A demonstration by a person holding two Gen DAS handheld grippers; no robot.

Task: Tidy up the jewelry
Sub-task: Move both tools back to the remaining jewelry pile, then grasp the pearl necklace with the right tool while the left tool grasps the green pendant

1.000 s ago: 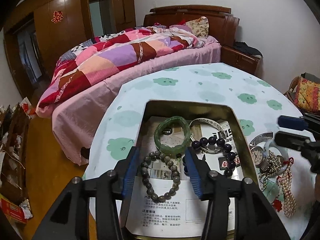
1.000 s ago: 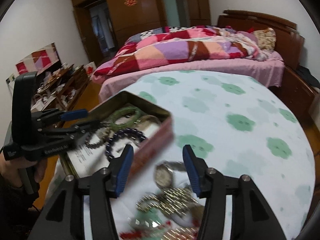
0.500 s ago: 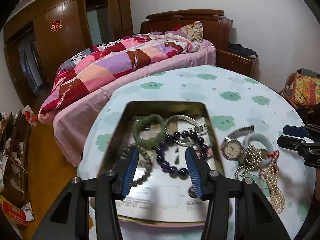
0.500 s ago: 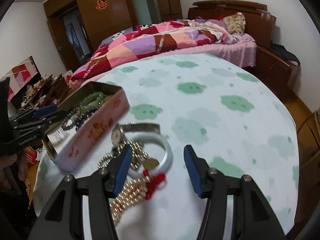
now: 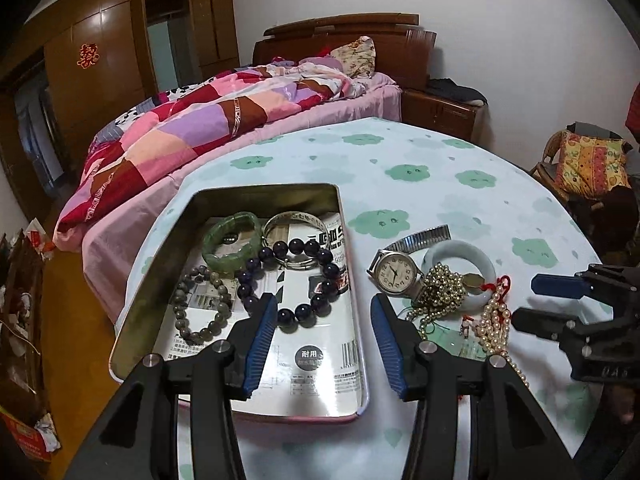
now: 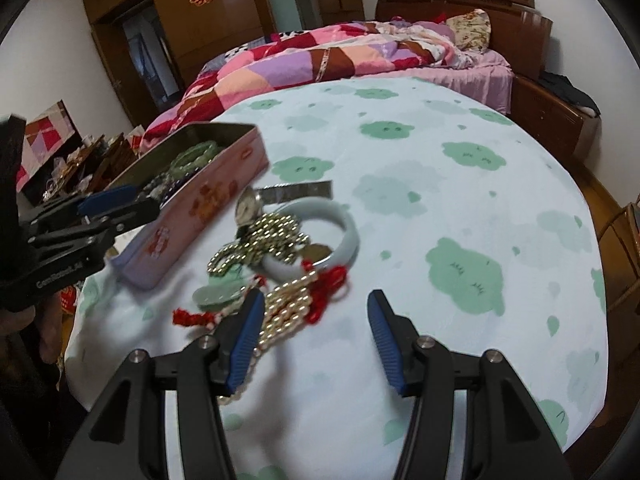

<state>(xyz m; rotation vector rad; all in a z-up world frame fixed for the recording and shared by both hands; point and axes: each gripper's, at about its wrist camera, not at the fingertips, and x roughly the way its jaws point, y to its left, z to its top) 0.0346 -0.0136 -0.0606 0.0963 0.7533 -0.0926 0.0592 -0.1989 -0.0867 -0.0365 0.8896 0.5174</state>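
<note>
A pink tin box (image 5: 144, 264) (image 6: 200, 208) on the table holds a green jade bracelet (image 5: 230, 240), a silver bangle (image 5: 296, 222), a dark purple bead bracelet (image 5: 296, 280) and a grey bead bracelet (image 5: 202, 308). Right of the tin lies a pile: a wristwatch (image 5: 394, 272) (image 6: 246, 204), a pale jade bangle (image 5: 480, 256) (image 6: 340, 224), a gold bead chain (image 5: 440, 292) (image 6: 264, 240) and a pearl strand with red tassel (image 5: 496, 320) (image 6: 288, 308). My left gripper (image 5: 322, 312) is open and empty above the tin's right edge. My right gripper (image 6: 316, 312) is open and empty, its left finger beside the pearls.
The round table (image 6: 460, 168) has a white cloth with green cloud prints. A bed with a patchwork quilt (image 5: 208, 120) stands behind it, a wooden nightstand (image 5: 440, 112) at the back, a chair with a cushion (image 5: 592, 160) on the right.
The left gripper has shifted right, from over the tin's middle to its right edge. The right gripper has swung from over the watch and tin to the pearls at the pile's near end.
</note>
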